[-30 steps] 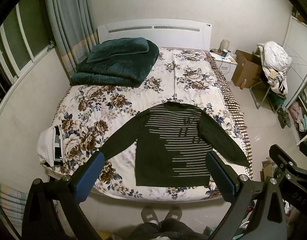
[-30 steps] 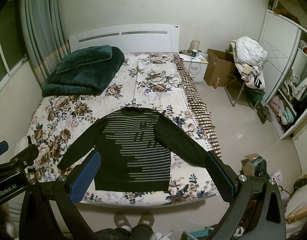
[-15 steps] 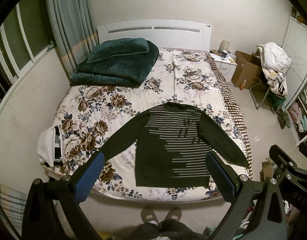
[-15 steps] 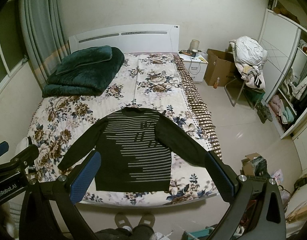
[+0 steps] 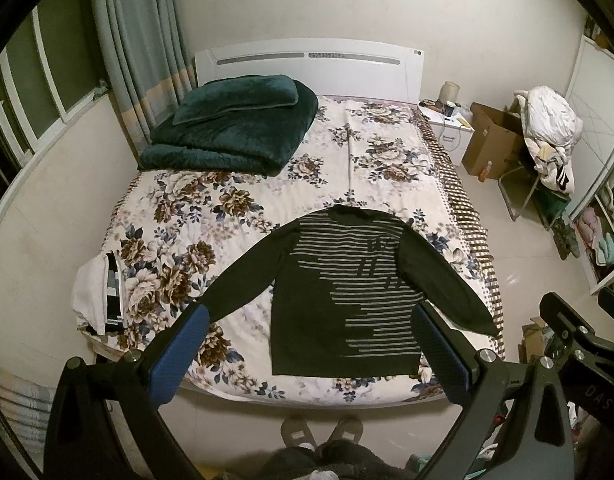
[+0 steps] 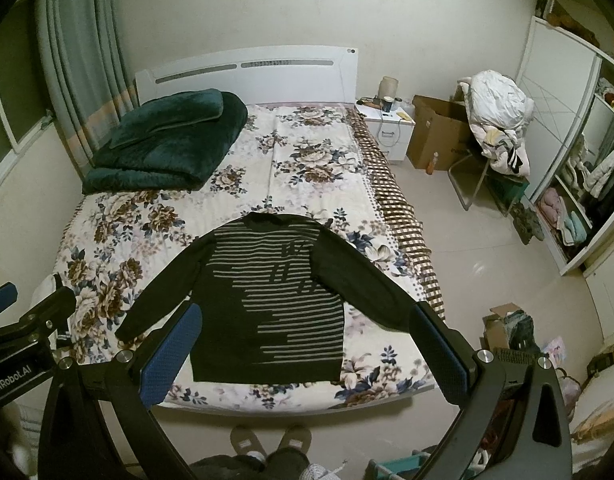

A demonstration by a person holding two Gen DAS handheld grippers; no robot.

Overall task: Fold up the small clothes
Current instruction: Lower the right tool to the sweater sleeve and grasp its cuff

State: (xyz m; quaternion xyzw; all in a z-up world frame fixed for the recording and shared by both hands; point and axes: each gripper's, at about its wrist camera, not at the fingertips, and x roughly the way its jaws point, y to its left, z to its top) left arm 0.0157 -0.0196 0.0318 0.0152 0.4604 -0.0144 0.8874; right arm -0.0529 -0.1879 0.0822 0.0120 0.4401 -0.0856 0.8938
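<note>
A dark long-sleeved sweater (image 5: pixel 343 292) (image 6: pixel 267 300) with pale horizontal stripes lies flat, front up, on the near half of the flowered bed (image 5: pixel 267 184) (image 6: pixel 307 168). Both sleeves are spread out and down to the sides; the hem is toward me. My left gripper (image 5: pixel 307 316) hangs high above the foot of the bed, open, with nothing between its blue pads. My right gripper (image 6: pixel 303 314) is likewise open and empty, beside the left one. Each gripper's body shows at the edge of the other's view.
A folded dark green blanket (image 5: pixel 231 124) lies at the bed's far left. A white folded garment (image 5: pixel 97 292) sits on the left edge. Nightstand (image 5: pixel 447 128), cardboard box (image 5: pixel 491 144), a chair with clothes (image 5: pixel 547 136) and shelves stand to the right. A person's slippers (image 5: pixel 319 432) are below.
</note>
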